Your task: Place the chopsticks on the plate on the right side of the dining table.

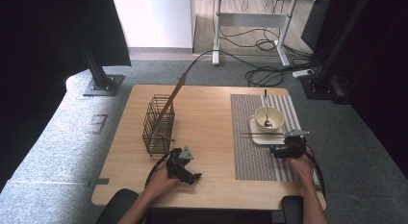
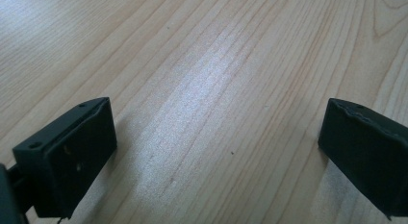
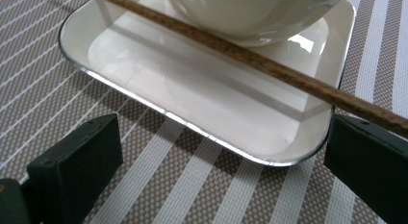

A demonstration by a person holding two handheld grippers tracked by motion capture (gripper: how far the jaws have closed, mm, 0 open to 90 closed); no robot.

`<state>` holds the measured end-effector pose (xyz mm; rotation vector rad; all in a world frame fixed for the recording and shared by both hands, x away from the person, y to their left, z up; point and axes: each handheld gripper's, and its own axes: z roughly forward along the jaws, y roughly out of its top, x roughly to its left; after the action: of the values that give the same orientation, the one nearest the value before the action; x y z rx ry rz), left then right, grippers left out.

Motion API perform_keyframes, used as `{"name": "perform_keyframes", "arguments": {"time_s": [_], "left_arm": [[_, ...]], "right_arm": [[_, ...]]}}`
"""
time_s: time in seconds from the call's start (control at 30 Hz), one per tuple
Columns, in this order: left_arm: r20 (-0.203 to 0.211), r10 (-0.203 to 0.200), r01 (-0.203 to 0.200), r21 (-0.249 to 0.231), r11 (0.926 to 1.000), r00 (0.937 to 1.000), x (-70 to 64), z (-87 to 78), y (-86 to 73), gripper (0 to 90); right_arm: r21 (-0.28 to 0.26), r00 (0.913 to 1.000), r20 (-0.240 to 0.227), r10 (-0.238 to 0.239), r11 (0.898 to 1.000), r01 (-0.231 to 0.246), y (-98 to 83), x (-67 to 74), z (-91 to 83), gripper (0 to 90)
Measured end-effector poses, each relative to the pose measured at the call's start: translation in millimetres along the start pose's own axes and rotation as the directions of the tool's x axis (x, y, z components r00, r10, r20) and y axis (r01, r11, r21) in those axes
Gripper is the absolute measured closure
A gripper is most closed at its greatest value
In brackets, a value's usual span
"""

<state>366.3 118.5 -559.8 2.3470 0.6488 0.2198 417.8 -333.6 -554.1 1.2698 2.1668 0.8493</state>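
Right tongs (image 3: pixel 221 152), jaws spread, should straddle the brown wooden chopstick (image 3: pixel 269 65) lying across the white square tray (image 3: pixel 192 123); left tongs (image 2: pixel 216 152) rest released.

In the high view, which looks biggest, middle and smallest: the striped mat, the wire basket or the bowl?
1. Striped mat, clearly the biggest.
2. Wire basket.
3. Bowl, the smallest; it stands on a white tray on the mat.

Left gripper (image 2: pixel 216 152) jaws wide apart, at 8 & 4 o'clock, low over bare wood table (image 2: pixel 216 65); nothing btwn them.
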Motion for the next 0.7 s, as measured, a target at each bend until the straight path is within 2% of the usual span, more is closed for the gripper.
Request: {"name": "perform_keyframes", "arguments": {"time_s": [0.13, 0.37, 0.7], "left_arm": [[0.000, 0.000, 0.000, 0.000, 1.0000, 1.0000, 0.0, 0.0, 0.0, 0.0], [0.000, 0.000, 0.000, 0.000, 1.0000, 1.0000, 0.0, 0.0, 0.0, 0.0], [0.000, 0.000, 0.000, 0.000, 1.0000, 1.0000, 0.0, 0.0, 0.0, 0.0]], "right_arm": [[-0.001, 0.9999, -0.002, -0.013, 1.000, 0.013, -3.8, 3.8, -6.0, 0.0], [-0.006, 1.0000, -0.001, 0.000, 1.000, 0.000, -11.2, 6.2, -17.4, 0.0], [-0.003, 0.9990, -0.024, -0.039, 0.999, 0.039, -13.3, 17.6, -34.3, 0.0]]}}
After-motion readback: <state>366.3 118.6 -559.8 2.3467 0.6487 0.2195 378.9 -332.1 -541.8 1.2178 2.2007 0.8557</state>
